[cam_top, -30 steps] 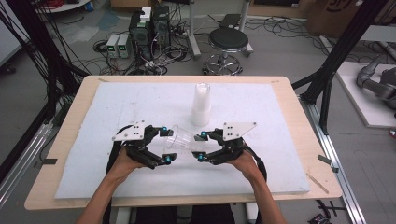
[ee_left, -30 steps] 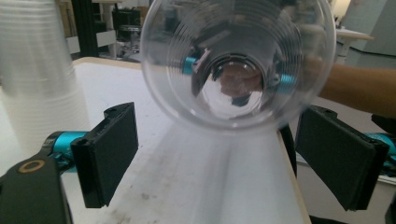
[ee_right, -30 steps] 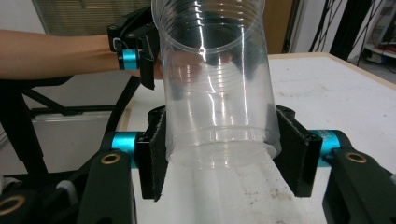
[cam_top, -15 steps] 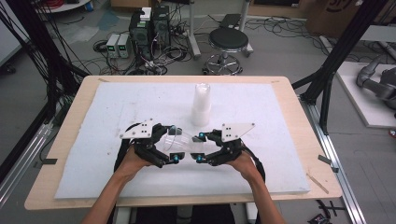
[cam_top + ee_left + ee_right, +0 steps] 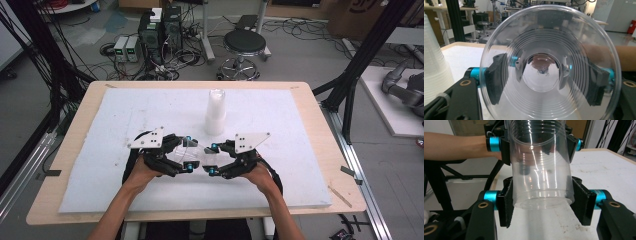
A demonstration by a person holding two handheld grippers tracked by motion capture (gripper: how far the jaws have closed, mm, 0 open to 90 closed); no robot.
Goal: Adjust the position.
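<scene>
Over the white-padded desk (image 5: 100, 165), both the left gripper (image 5: 192, 154) and right gripper (image 5: 210, 159) clamp their fingers on 1 clear ribbed plastic cup (image 5: 540, 170), the left's having just closed, beside a white cup stack (image 5: 215, 112).

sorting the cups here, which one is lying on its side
The clear cup between the two hand-held grippers lies level, held off the table at both ends. The white stack of cups behind it stands upright.

Clear ribbed cup (image 5: 540, 170); black, teal-trimmed claws; seemingly white mat (image 5: 125, 150).
</scene>
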